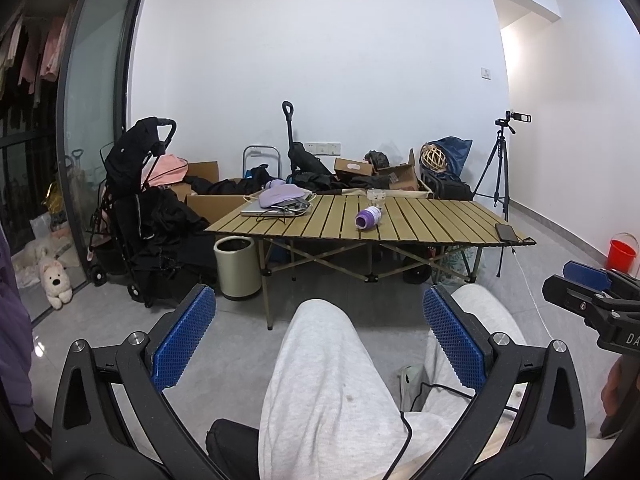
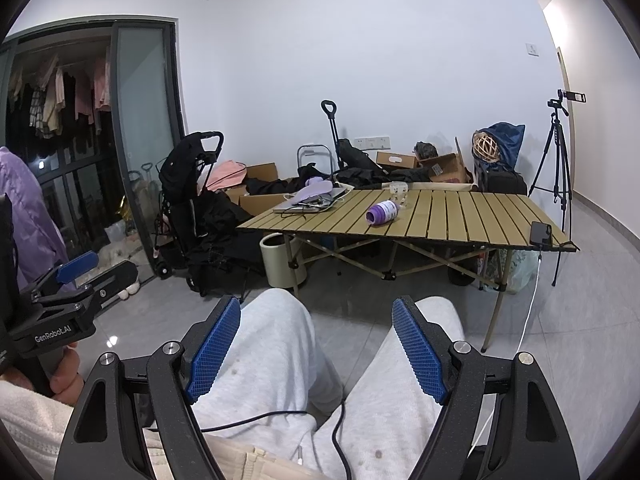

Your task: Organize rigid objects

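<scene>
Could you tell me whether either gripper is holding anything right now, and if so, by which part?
Nothing is held. The left gripper and right gripper are both open above the person's lap, far from the purple bottle on the table.

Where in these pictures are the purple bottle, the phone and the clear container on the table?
purple bottle (image 2: 383, 212), right wrist view, on the middle of its side.
phone (image 2: 541, 233), right wrist view, on its dark screen.
clear container (image 1: 376, 196), left wrist view, on its front wall.

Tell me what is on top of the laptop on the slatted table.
A lilac cloth item lies over the laptop, with cables and some dark items beside it. Most of the lid is covered; what lies under the cloth cannot be seen.
</scene>
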Motion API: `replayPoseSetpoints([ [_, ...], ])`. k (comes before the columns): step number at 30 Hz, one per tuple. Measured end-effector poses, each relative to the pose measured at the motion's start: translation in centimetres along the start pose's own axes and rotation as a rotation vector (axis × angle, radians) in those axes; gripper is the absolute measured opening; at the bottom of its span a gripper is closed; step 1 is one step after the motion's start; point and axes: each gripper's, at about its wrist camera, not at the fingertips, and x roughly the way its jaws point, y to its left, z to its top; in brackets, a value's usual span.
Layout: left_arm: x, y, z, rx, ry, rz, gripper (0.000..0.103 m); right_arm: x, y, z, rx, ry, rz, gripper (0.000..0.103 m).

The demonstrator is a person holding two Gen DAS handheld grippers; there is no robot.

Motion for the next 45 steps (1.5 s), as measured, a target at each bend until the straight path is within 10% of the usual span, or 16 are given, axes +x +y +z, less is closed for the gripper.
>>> replayPoseSetpoints([
  [20,3.5,-0.2,1.5,0.030,0.024,-0.015,0.103,2.4,-1.0,1.4,-0.018,0.006,0.017,0.083],
  [39,30.1,-1.2,10.1,0.020,0.264,-0.138,0.103,24.0,-15.0,11.1,0.243,0.315,0.099,0.083],
  [45,39.8,-0.6,10.1,-0.069,0.306,-0.163,0.103,31.9,-17.5,13.8,0.223,0.268,0.037,0.083],
])
